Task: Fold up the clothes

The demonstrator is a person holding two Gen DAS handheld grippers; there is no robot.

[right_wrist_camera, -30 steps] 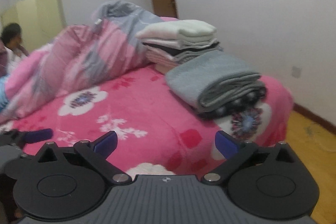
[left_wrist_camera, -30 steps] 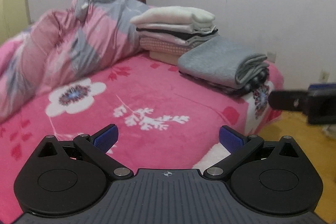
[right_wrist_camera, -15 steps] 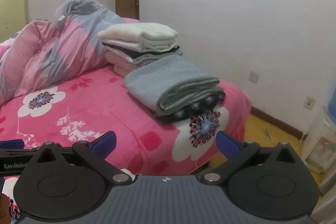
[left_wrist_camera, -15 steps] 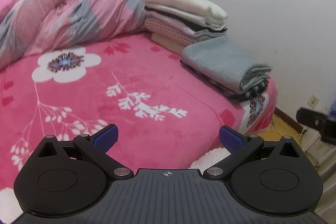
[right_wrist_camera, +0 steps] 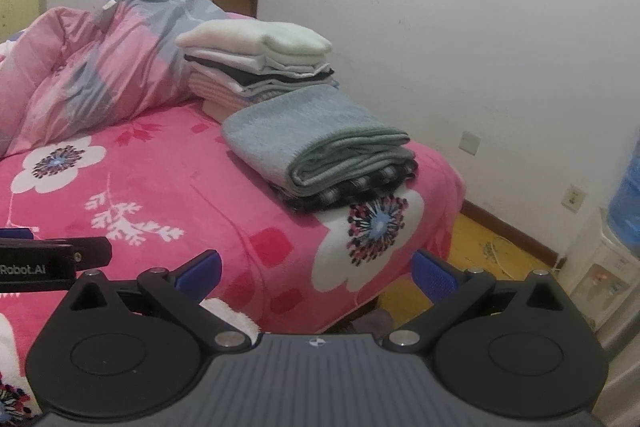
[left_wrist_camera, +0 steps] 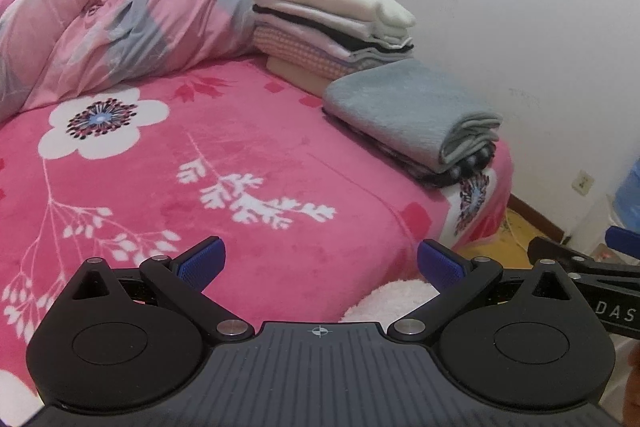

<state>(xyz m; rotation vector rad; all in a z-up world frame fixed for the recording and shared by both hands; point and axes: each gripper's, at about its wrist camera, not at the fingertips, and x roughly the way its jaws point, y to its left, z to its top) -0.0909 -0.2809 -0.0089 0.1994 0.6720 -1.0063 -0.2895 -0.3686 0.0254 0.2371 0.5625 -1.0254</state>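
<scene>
Both the left hand-held gripper [left_wrist_camera: 319,263] and the right hand-held gripper [right_wrist_camera: 316,269] are spread apart and empty. The folded clothes [right_wrist_camera: 256,61] and the grey towel [right_wrist_camera: 316,139] are stacked at the far right edge of the bed [left_wrist_camera: 248,147], probably to keep the middle free for folding.

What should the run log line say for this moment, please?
left tool: open, empty | right tool: open, empty | grey folded towel: on checked cloth, bed corner | taller folded stack: behind it | pink blanket: bare centre

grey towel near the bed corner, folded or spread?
Folded. The grey towel lies in stacked layers with a rounded fold edge facing the camera, on top of a dark checked garment. Both grippers are open and empty.
</scene>
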